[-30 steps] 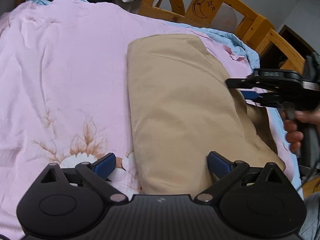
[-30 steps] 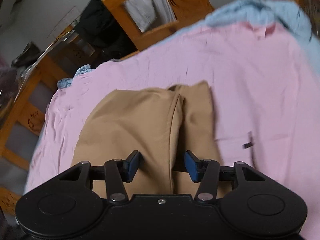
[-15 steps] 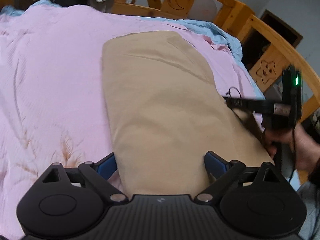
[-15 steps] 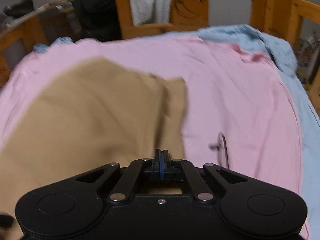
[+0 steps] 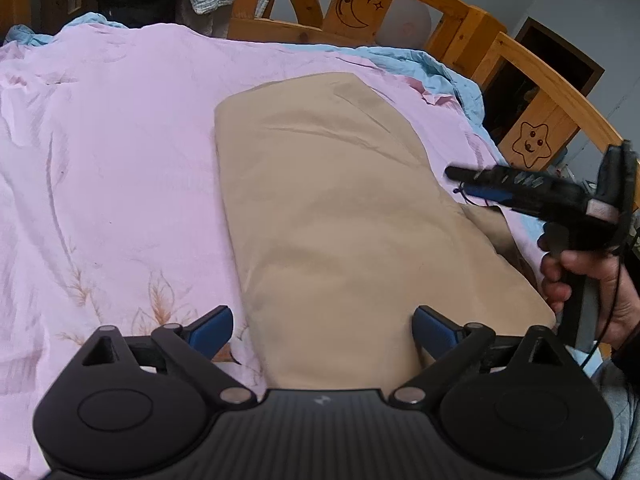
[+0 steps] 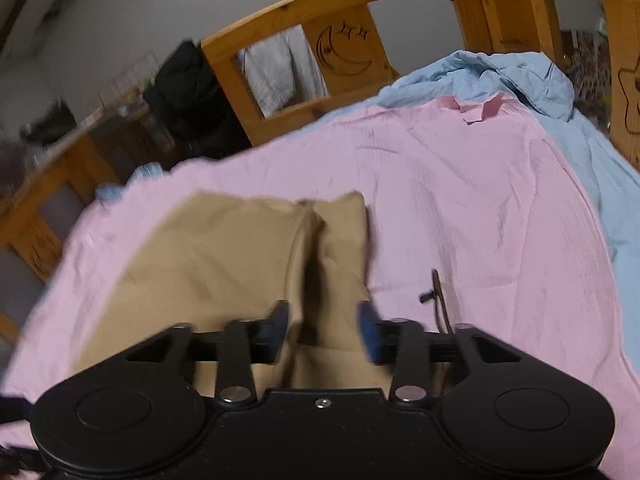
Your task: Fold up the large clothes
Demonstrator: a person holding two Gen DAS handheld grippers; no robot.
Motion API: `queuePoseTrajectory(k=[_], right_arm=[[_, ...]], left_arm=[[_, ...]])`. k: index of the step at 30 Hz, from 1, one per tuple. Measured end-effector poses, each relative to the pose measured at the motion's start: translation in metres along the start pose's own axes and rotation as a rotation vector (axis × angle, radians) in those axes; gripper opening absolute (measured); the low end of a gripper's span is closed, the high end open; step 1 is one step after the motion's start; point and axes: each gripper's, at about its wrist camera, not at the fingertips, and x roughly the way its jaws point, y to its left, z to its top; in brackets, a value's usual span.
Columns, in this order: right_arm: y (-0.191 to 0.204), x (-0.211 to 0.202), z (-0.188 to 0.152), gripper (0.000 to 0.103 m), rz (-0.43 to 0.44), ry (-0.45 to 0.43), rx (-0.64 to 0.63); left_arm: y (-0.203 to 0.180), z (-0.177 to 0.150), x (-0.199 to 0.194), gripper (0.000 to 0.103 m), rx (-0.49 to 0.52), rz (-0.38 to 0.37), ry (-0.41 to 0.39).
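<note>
**Tan garment lay folded on a pink sheet, both grippers hovering open over it**

A tan garment (image 5: 340,208) lay on a pink bedsheet (image 5: 112,152) spread over a wooden-framed bed (image 5: 404,4). It was folded into a long, thick slab, with a narrower flap showing along its right edge in the right wrist view (image 6: 344,240). A rumpled blue cloth (image 6: 540,84) sat past the far right corner of the sheet.

The left gripper (image 5: 322,326) stood with its jaws wide apart, straddling the near end of the garment. Its blue pads (image 5: 432,326) were clear of the cloth, pinching nothing.

The right gripper (image 6: 323,330) was held by a hand (image 5: 588,280) at the garment's right side. Its jaws were opening. Tan cloth showed in the gap between them, but the pads did not press on it. A thin dark cord (image 6: 438,300) lay on the sheet just beside this gripper.

The garment looked soft, light and limp, a smooth woven fabric with shallow creases. It would likely sag and slide out of shape if lifted by one point. The stacked layers would probably shift against each other. The safest hold seemed to be a pinch through all layers at two corners of the same end, one gripper at each, so the fold stayed square.
</note>
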Motion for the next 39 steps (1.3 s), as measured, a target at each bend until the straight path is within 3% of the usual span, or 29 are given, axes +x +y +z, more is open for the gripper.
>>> queuePoseTrajectory(k=[2,4,7,13,18,24,28,32,35,37,38,39], right_arm=[[-0.002,-0.005,0.006,0.079,0.037,-0.035,0.033],[-0.004,-0.007,0.01,0.083,0.074,-0.054,0.055],[-0.009,-0.004,0.012,0.086,0.113,-0.043,0.07],[-0.017,0.0,0.016,0.094,0.108,-0.007,0.092],[-0.041,-0.012,0.023,0.102,0.125,-0.013,0.149],[-0.057,0.012,0.022,0.102,0.233,0.104,0.118],[-0.051,0.02,0.021,0.102,0.274,0.106,0.096],[-0.035,0.015,0.022,0.094,0.36,0.11,0.007],[-0.02,0.028,0.014,0.079,0.304,0.171,-0.043],[-0.013,0.037,0.007,0.076,0.258,0.195,-0.067],[-0.01,0.039,0.006,0.068,0.258,0.192,-0.071],[-0.009,0.038,0.006,0.049,0.272,0.182,-0.067]], left_arm=[[0.001,0.003,-0.001,0.099,-0.005,0.012,-0.001],[0.003,0.007,-0.004,0.099,-0.013,0.018,-0.005],[0.009,0.014,-0.008,0.1,-0.035,0.004,-0.017],[0.039,0.025,-0.011,0.102,-0.099,-0.067,-0.047],[0.06,0.025,0.003,0.101,-0.122,-0.085,-0.016],[0.09,0.016,0.029,0.09,-0.257,-0.259,-0.014],[0.095,0.015,0.038,0.09,-0.305,-0.29,-0.024],[0.089,0.017,0.046,0.093,-0.286,-0.271,-0.022],[0.088,0.016,0.051,0.099,-0.293,-0.252,-0.025],[0.084,0.015,0.052,0.1,-0.286,-0.242,-0.034],[0.082,0.015,0.053,0.1,-0.276,-0.236,-0.037],[0.08,0.016,0.053,0.1,-0.266,-0.231,-0.039]])
